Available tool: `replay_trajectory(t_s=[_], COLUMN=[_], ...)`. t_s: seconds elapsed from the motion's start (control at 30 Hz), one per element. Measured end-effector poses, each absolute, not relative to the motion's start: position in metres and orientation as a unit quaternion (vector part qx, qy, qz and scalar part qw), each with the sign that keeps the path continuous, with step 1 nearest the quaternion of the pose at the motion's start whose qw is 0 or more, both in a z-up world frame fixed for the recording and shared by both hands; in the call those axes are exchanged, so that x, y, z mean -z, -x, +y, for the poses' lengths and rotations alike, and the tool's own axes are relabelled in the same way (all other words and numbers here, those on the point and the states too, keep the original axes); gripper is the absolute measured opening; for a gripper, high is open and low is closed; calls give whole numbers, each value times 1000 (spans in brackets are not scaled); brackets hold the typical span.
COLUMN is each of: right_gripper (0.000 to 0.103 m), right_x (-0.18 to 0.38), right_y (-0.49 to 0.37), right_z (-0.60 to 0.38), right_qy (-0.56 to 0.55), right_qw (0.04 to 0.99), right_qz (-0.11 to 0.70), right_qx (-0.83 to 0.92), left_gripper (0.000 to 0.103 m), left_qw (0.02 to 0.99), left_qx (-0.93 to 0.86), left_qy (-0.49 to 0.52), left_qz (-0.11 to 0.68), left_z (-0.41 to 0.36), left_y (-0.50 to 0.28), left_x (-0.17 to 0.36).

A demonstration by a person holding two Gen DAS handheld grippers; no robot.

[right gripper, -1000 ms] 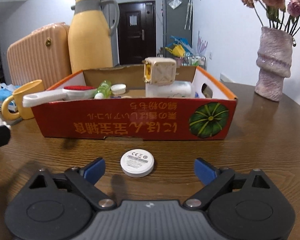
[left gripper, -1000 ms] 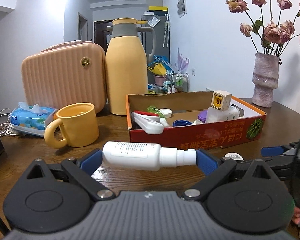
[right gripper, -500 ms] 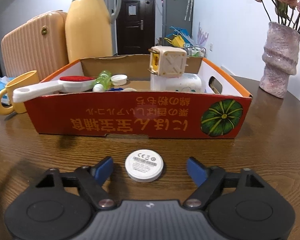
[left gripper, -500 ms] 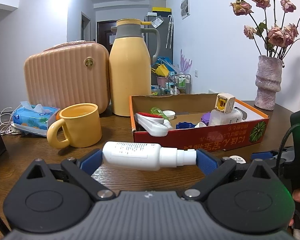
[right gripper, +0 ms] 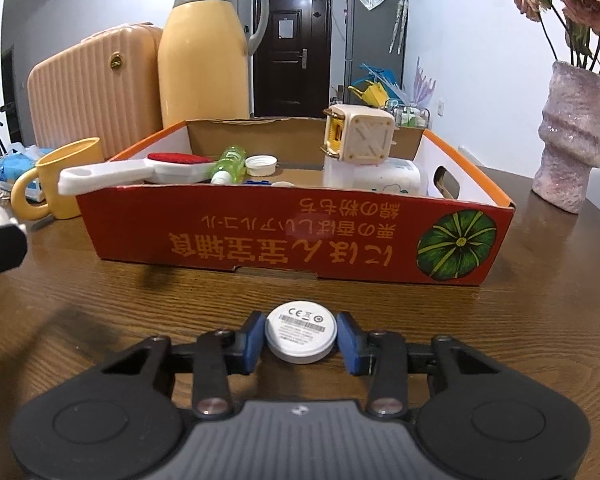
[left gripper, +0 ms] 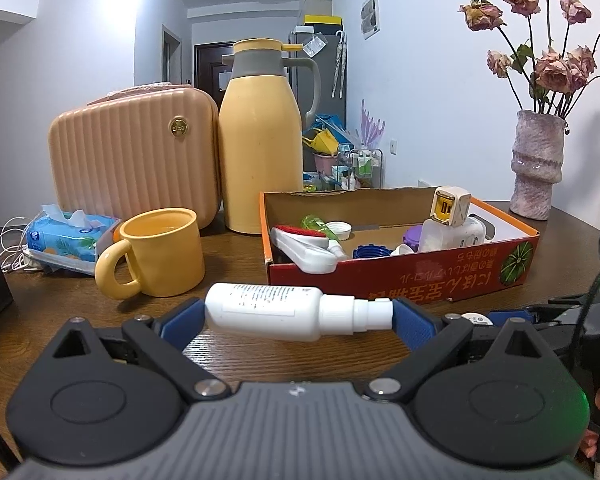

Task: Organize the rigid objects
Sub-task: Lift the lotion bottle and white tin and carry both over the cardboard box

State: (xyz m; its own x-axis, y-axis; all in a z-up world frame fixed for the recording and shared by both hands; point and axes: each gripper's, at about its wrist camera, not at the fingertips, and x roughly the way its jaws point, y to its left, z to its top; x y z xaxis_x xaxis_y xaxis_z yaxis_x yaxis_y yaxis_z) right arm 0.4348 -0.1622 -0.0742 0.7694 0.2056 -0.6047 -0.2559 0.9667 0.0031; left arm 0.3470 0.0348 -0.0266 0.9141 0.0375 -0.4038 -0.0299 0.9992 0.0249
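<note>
Meanwhile the right gripper (right gripper: 300, 340) had just closed, pinching one flat round white plastic disc (right gripper: 300, 338) on the wood-grain desk (right gripper: 560, 280). Left gripper (left gripper: 298, 316) clamped one smooth white plastic bottle (left gripper: 284, 312) endwise.

A dark wood-grain tabletop (right gripper: 548, 280) carries everything here. Toward its far left edge stands a ribbed peach case (left gripper: 132, 152), with a tall yellow thermos jug (left gripper: 260, 152) just beside it on the right. In front of the case sits a yellow mug (left gripper: 164, 252), and to the mug's left lies a blue pack of tissues (left gripper: 68, 240) next to some white cables (left gripper: 8, 248). A shallow red cardboard box (right gripper: 292, 240) with orange rims rests near the middle, its printed side facing the cameras. At the far right stands a pale pink textured vase (right gripper: 572, 140). A small white round disc (right gripper: 300, 332) lies flat on the wood in front of the box.
</note>
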Motion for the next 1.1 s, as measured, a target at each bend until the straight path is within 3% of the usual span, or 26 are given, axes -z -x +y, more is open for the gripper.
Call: replay_trajectory(t_s=[0.7,1.1], right_gripper=[39,39], right_x=[29,17], right_y=[-392,-409], right_z=[-176,-172], right_qy=[-2,-14], right_qw=[973,981], right_qz=[181,130], right_qx=[-145,-140], left_gripper=[100,100], left_qw=[986,990], left_qx=[-27,-43], left_qy=[-2,5], left_qz=[166,134], left_z=[31,11], left_y=[-342,-376], left_x=[5,-14])
